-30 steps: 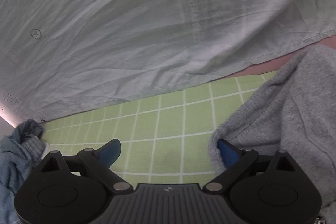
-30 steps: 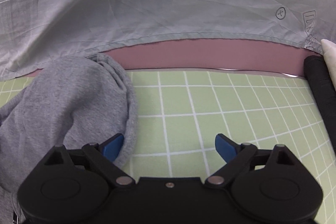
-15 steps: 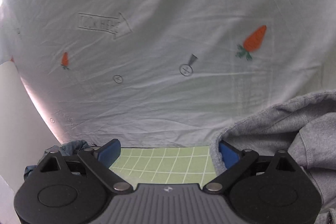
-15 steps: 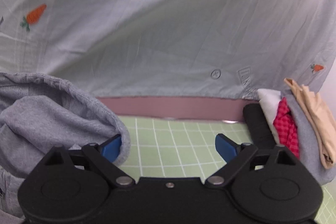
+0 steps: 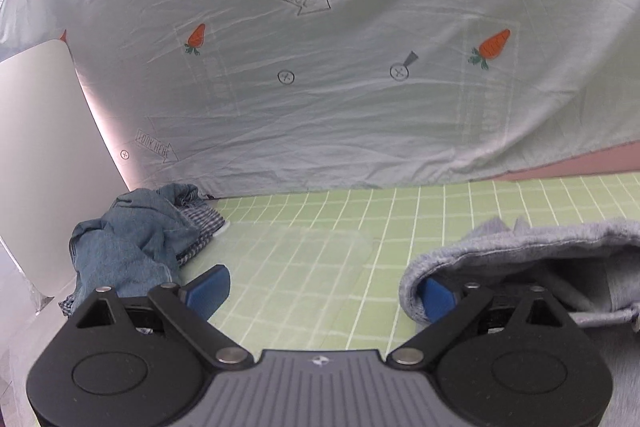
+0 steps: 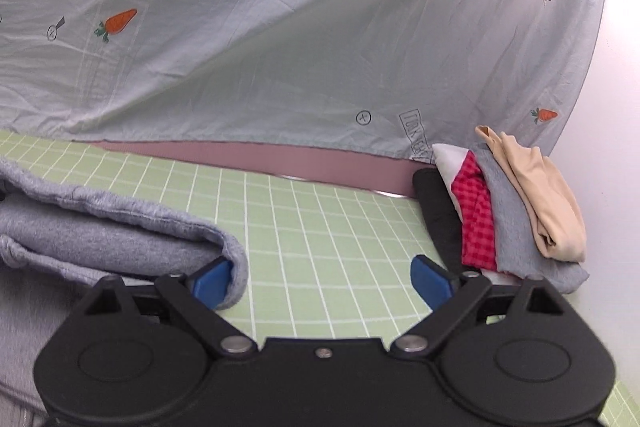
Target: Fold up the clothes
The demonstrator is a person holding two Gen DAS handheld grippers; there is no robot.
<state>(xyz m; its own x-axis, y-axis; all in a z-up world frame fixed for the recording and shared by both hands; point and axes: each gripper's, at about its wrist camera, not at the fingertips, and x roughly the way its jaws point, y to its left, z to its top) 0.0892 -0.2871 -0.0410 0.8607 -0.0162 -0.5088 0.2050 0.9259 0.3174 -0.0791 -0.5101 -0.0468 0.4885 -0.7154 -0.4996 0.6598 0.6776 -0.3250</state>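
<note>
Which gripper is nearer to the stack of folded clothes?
The right. The right gripper has the stack of folded clothes just beyond its right finger. The left gripper sits at the far side of the grey sweatshirt, and its view shows no stack.

Soft even light, top-right glare, fisheye-bent edges, sharp focus.

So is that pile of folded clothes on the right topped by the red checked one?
No, a beige garment lies on top of the pile; the red checked cloth sits lower, between other layers.
</note>
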